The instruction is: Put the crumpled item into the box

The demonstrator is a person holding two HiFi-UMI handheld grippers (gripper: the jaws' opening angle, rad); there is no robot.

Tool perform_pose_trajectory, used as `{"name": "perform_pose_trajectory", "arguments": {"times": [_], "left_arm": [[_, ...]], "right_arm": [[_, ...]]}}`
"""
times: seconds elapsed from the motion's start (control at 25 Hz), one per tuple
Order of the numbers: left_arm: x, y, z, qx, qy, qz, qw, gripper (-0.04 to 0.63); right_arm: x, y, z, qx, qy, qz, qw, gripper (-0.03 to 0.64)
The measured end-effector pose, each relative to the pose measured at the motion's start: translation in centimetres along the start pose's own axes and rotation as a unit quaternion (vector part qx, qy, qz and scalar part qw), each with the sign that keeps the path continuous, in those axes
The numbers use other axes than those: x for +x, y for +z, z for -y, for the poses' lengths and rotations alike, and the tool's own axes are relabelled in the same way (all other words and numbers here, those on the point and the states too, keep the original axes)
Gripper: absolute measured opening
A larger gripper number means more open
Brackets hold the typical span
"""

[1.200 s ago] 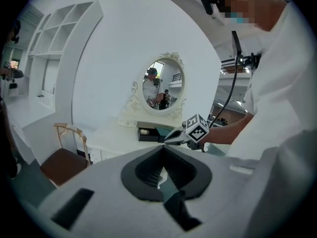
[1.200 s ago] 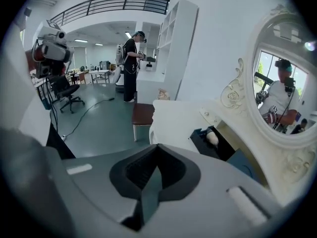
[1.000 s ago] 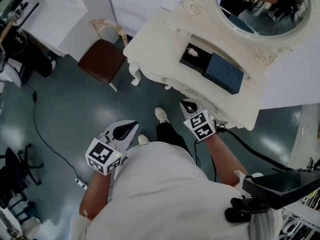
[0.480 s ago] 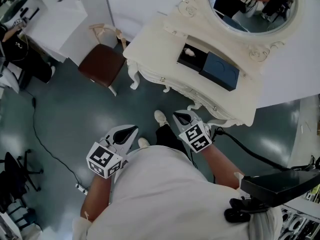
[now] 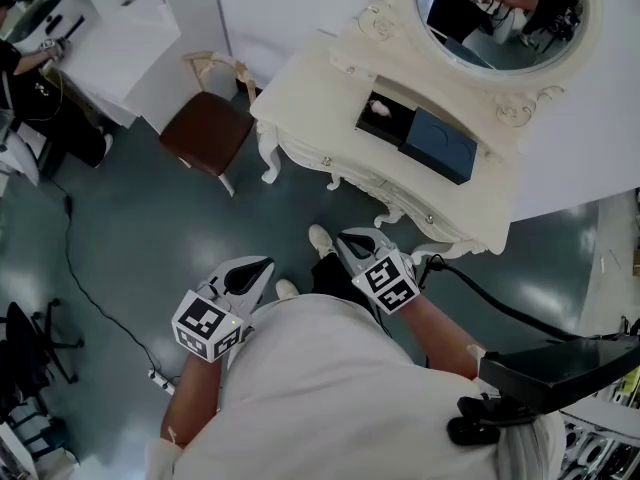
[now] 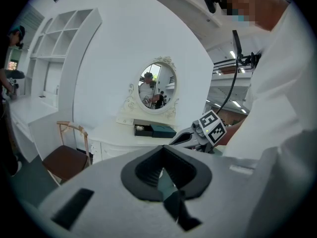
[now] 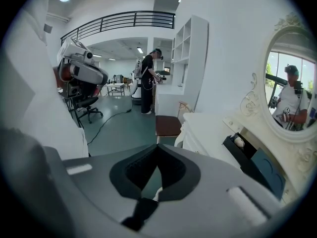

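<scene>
At your far left a person in dark clothes stands at a white counter, and a black cable trails over the grey-green floor below. Next comes a chair with a brown seat, set just beside the left end of the cream dressing table. You hold the left gripper low in front of your body, well apart from the table, with its jaws drawn together and nothing between them. A white shoe shows on the floor between your two tools. The right gripper sits at about the same height and points toward the table's front edge. Its jaws are pressed together too, and it carries nothing. Farther right, on the tabletop under the oval mirror, the black box lies open. The crumpled item, small and whitish, already rests inside it. The dark blue lid lies flat on the table, touching the box's right side. At the far right of your view a black cord runs from your right wrist toward a black device at your side.
</scene>
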State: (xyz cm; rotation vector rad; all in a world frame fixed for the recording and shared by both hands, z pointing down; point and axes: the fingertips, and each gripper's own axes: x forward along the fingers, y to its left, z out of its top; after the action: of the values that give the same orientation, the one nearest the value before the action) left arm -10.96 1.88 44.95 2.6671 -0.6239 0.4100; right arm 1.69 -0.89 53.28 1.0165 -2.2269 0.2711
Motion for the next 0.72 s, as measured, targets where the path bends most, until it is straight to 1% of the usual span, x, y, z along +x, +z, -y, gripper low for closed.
{"name": "perform_pose_trajectory", "arguments": {"times": [0.2,0.72], "left_arm": [[-0.9,-0.5,-0.1,-0.003,0.008,0.002,1.0000,0.003],[-1.7,-0.7,0.1,-0.006,0.009,0.006,0.9999,0.003]], "right_arm": [[0.1,0.8,-0.8,-0.018,0.005,0.009,1.000,0.002],[0.0,2.5,-2.0,-0.030,0.012,0.021,0.999,0.002]]}}
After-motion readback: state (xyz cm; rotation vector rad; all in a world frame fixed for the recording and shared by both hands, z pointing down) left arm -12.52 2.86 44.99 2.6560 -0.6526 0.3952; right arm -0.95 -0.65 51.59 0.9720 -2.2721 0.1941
